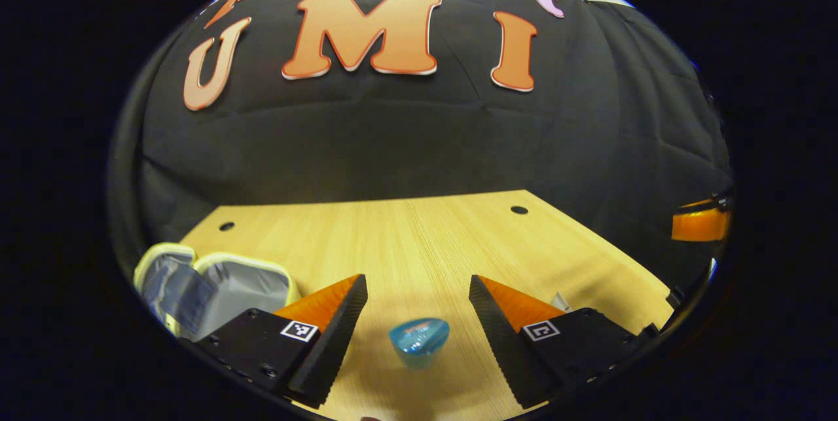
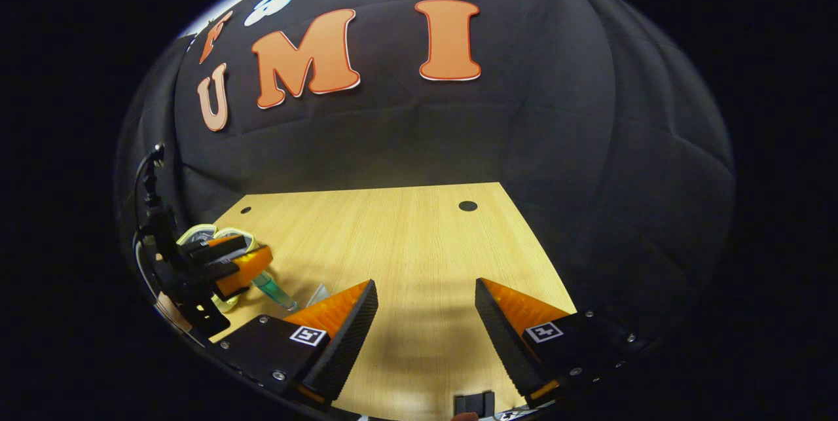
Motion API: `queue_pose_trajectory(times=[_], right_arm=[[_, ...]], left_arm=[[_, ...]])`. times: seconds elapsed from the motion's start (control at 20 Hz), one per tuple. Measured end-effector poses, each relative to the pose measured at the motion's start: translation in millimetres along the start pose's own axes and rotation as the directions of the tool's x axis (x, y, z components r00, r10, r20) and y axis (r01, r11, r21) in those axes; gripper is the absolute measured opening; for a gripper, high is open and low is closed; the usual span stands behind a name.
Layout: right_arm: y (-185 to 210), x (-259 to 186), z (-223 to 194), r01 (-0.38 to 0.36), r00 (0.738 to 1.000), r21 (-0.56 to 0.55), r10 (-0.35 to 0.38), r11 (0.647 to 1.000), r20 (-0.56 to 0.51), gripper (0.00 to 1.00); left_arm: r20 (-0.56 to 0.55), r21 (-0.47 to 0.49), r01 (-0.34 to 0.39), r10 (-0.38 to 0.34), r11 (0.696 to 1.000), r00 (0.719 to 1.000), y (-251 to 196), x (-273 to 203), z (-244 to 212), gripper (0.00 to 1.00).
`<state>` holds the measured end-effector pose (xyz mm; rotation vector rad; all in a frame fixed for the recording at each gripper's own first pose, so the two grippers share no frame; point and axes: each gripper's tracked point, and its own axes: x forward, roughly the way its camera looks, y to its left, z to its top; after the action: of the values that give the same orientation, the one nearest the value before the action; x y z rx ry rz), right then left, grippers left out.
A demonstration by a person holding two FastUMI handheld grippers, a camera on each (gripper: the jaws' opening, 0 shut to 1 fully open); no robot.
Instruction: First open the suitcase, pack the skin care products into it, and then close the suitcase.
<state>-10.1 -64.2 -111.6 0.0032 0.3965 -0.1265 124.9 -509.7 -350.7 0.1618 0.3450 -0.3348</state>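
Left gripper (image 1: 418,300) fingers spread wide, astride a small translucent blue skincare bottle (image 1: 419,340) lying on the table, not touching it. Right gripper (image 2: 425,306) also spread, holding nothing. Risk: the rounded bottle may roll or squirt aside if the fingers close off-centre. Open grey-lined, yellow-rimmed suitcase (image 1: 216,290) sits near, left. Pale wood-grain tabletop (image 1: 419,237); black cloth wall (image 1: 419,139) behind.

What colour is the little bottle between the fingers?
Clear blue bottle, best in the left gripper view.

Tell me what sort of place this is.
Likely a recording booth, not a home: black cloth wall, bare wooden table with drilled holes, a small open suitcase on it.
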Motion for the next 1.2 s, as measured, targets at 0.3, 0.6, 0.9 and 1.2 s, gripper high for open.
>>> queue_pose_trajectory(times=[0.3, 0.6, 0.9, 1.2], right_arm=[[-7.2, 5.1, -8.9, -0.006, 1.000, -0.007, 0.006, 1.000, -0.028, 0.95], [16.4, 5.2, -20.0, -0.056, 0.997, -0.028, 0.055, 0.998, -0.050, 0.95], [74.9, 11.4, -20.9, -0.167, 0.986, -0.074, 0.167, 0.983, -0.009, 0.95], [142.8, 44.1, -47.0, -0.304, 0.949, -0.080, 0.295, 0.949, -0.109, 0.95]], left_arm=[[-0.133, -0.001, -0.079, 0.079, 0.997, 0.988, 13.6, 27.4, -63.4, 0.96], [-0.286, -0.059, -0.018, 0.000, 0.998, 0.958, -8.9, 31.6, -88.7, 0.49], [-0.314, -0.137, 0.044, -0.085, 0.990, 0.946, -28.3, -45.4, -57.5, 0.49], [-0.285, -0.219, 0.038, -0.101, 0.975, 0.953, -5.3, -128.2, -32.8, 0.49]])
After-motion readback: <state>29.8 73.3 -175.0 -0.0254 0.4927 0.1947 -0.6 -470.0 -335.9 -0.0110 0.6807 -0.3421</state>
